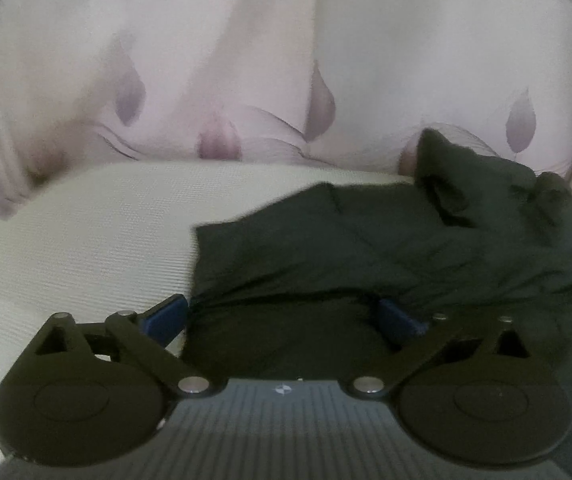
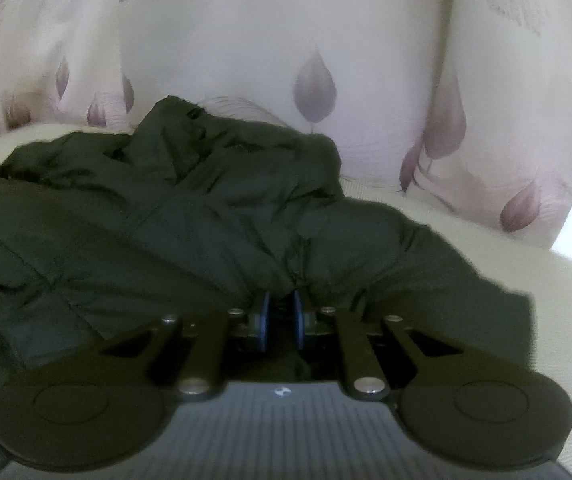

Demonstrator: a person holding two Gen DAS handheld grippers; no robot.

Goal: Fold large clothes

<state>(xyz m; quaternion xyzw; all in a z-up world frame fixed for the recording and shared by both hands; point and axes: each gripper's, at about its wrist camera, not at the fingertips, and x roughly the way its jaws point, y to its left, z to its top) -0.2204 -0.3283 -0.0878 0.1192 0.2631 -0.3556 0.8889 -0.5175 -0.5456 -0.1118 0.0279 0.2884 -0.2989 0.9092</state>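
Dark jacket (image 1: pixel 386 248) sprawls on the cream bed (image 1: pixel 85 232). Left tongs (image 1: pixel 286 316) gape wide at its hem, right tongs (image 2: pixel 281 316) pinch a fold. Leaf-print curtain (image 1: pixel 245 60) behind the jacket.

Left gripper (image 1: pixel 283 314) fingers (image 1: pixel 165 318) spread wide, straddling dark jacket (image 1: pixel 386 248) hem, cream mattress (image 1: pixel 85 240)

One dark green padded fabric jacket (image 1: pixel 386 248) lies crumpled on one cream ribbed mattress (image 1: pixel 85 232). One pale curtain printed with mauve leaves (image 1: pixel 245 60) hangs behind. Two black two-finger grippers show: the left gripper (image 1: pixel 281 316) and the right gripper (image 2: pixel 281 316), each with two blue pads.
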